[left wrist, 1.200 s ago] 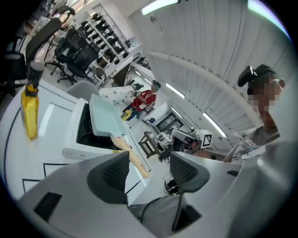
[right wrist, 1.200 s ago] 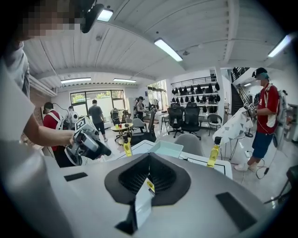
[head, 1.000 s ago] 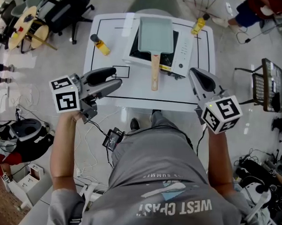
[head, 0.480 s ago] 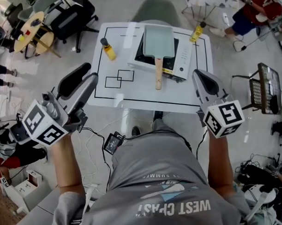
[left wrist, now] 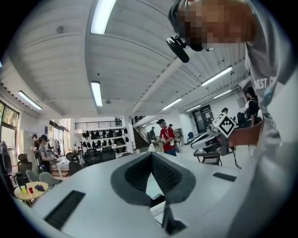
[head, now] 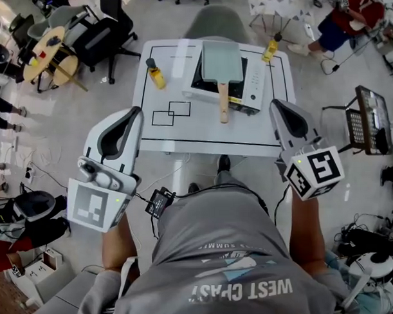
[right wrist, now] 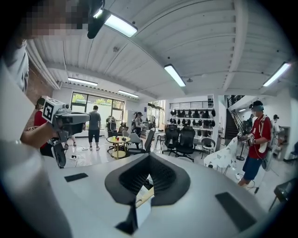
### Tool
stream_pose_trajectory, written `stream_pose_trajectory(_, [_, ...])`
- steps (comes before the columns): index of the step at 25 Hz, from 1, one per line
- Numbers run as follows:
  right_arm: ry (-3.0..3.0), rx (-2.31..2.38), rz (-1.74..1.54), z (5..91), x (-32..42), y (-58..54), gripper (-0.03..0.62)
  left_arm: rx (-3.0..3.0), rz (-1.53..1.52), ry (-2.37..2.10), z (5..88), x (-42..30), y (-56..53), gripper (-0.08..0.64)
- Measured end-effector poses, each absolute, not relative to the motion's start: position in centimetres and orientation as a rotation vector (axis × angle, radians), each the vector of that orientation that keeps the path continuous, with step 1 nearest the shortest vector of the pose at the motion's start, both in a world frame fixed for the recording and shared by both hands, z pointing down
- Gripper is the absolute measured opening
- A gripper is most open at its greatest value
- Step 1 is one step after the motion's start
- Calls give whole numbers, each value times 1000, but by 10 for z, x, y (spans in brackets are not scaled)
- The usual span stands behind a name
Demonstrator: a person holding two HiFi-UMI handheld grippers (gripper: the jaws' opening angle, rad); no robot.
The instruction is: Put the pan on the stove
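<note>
Now the flat pale green pan with a wooden handle (head: pixel 220 59) sits on top of the white stove with a black top (head: pixel 254 87). The handle sticks out over the front of the stove, toward the person. The stove stands on the far half of the white table with black lines (head: pixel 183 131). A small yellow bottle with a black cap (head: pixel 156 75) stands on the table to the left of the stove. A second yellow bottle (head: pixel 270 49) stands near the far right corner.

The left gripper (head: pixel 136 112) is up in the air by the front left corner of the table, well apart from the pan. Its jaws have just been closing, and they are pressed together with nothing between them. The right gripper (head: pixel 276 104) is up in the air by the front right corner. Its jaws are pressed together too, and it holds nothing
</note>
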State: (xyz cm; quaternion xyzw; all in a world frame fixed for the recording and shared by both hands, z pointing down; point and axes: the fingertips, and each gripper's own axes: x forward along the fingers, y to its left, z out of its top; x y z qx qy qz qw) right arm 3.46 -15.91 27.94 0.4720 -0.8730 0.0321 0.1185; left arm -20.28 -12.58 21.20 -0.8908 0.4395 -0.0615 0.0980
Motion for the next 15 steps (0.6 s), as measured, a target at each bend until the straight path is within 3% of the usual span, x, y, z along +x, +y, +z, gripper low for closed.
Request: stream_pose_trajectory(15, [-2549, 1410, 95, 272, 27, -130, 8, -2711, -221, 1230, 219, -201, -98, -5])
